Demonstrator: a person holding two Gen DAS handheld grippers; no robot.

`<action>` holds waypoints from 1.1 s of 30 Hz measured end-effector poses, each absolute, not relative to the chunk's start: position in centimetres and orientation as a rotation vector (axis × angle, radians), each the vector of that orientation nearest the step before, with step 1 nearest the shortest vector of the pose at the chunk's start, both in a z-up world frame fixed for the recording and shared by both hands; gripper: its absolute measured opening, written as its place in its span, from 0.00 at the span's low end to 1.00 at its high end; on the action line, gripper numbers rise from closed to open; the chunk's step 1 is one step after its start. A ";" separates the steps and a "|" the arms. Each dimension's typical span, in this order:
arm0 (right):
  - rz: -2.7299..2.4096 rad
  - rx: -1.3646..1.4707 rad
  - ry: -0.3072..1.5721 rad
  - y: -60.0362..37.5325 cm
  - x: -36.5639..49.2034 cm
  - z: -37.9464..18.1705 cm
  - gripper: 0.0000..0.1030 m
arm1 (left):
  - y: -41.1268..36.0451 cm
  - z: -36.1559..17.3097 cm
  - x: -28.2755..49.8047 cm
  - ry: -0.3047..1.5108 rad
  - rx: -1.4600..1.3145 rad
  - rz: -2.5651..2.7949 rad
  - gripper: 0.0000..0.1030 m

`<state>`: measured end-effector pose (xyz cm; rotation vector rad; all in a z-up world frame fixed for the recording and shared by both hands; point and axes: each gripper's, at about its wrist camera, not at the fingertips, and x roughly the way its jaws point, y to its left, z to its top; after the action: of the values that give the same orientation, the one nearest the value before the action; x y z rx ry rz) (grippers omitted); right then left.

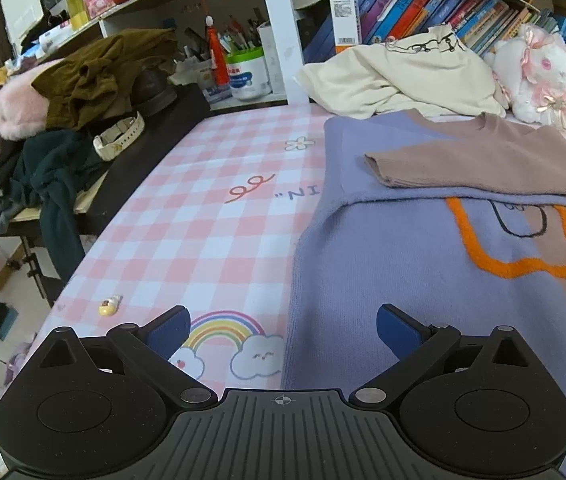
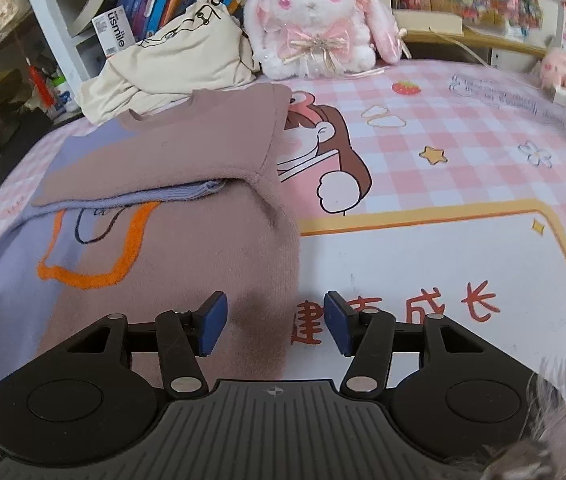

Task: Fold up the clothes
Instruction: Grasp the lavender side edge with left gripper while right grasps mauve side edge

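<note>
On the pink checked counter [image 1: 211,216] the purple and brown sweater [image 1: 423,280] lies flat, its sleeves folded in across the chest. Each near bottom corner sits at a wide, empty tool: left tool [image 1: 283,330], right tool [image 2: 275,322]. The bottom half looks ready to fold up.

Pink checked surface [image 1: 211,216] carrying a lilac and brown sweater [image 1: 423,264], sleeves folded across; a cream garment [image 1: 399,76] and plush rabbit [image 2: 315,20] at the back, small yellow trinket [image 1: 109,305] near the front edge.
</note>
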<state>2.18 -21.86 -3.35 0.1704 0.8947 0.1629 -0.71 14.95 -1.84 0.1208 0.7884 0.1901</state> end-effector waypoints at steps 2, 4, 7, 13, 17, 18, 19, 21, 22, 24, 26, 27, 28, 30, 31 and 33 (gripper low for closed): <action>0.176 0.189 0.907 -22.1 2.2 -3.3 0.50 | 15.2 -1.6 -1.1 0.799 0.109 0.180 0.98; 0.200 0.222 0.929 -22.3 1.9 -3.1 0.50 | 15.5 -1.3 -1.5 0.812 0.093 0.166 0.98; 0.243 0.300 0.984 -23.3 1.4 -2.8 0.50 | 16.0 -0.7 -2.3 0.842 0.045 0.121 0.98; 0.327 0.392 1.114 -24.7 -0.3 -2.7 0.40 | 17.1 -0.1 -3.3 0.920 -0.076 0.022 0.92; 0.370 0.428 1.179 -24.7 -1.2 -2.9 0.32 | 17.4 -0.5 -3.5 0.956 -0.108 0.014 0.74; 0.376 0.425 1.181 -24.6 -1.3 -2.9 0.32 | 17.6 -0.7 -3.5 0.960 -0.122 0.020 0.67; 0.380 0.419 1.182 -24.4 -1.4 -2.8 0.32 | 17.7 -0.8 -3.5 0.964 -0.136 0.026 0.62; 0.376 0.399 1.180 -24.2 -1.4 -2.8 0.27 | 18.0 -1.1 -3.5 0.972 -0.164 0.038 0.49; 0.372 0.389 1.179 -24.0 -1.5 -2.7 0.22 | 18.2 -1.3 -3.4 0.976 -0.178 0.045 0.47; 0.362 0.362 1.168 -23.8 -1.6 -2.7 0.18 | 18.5 -1.6 -3.4 0.984 -0.206 0.057 0.41; 0.358 0.327 1.156 -23.5 -1.8 -2.6 0.16 | 18.8 -1.8 -3.4 0.991 -0.234 0.070 0.23; 0.372 0.325 1.142 -23.4 -1.9 -2.4 0.15 | 19.0 -2.0 -3.4 0.995 -0.248 0.076 0.05; 0.392 0.330 1.124 -23.4 -1.9 -2.2 0.12 | 19.1 -2.0 -3.4 0.995 -0.263 0.080 0.05; 0.431 0.339 1.087 -23.3 -2.1 -1.7 0.12 | 19.0 -1.2 -3.6 0.955 -0.304 0.065 0.05; 0.467 0.368 1.058 -23.5 -2.2 -1.3 0.12 | 18.9 -0.5 -3.9 0.913 -0.332 0.017 0.05; 0.519 0.448 1.031 -24.3 -2.0 -0.8 0.12 | 18.5 0.6 -4.1 0.864 -0.356 -0.073 0.12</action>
<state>-2.04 -24.26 -0.81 0.4483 1.0313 0.5187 -4.08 18.48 0.56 -0.3563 0.8639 -0.0734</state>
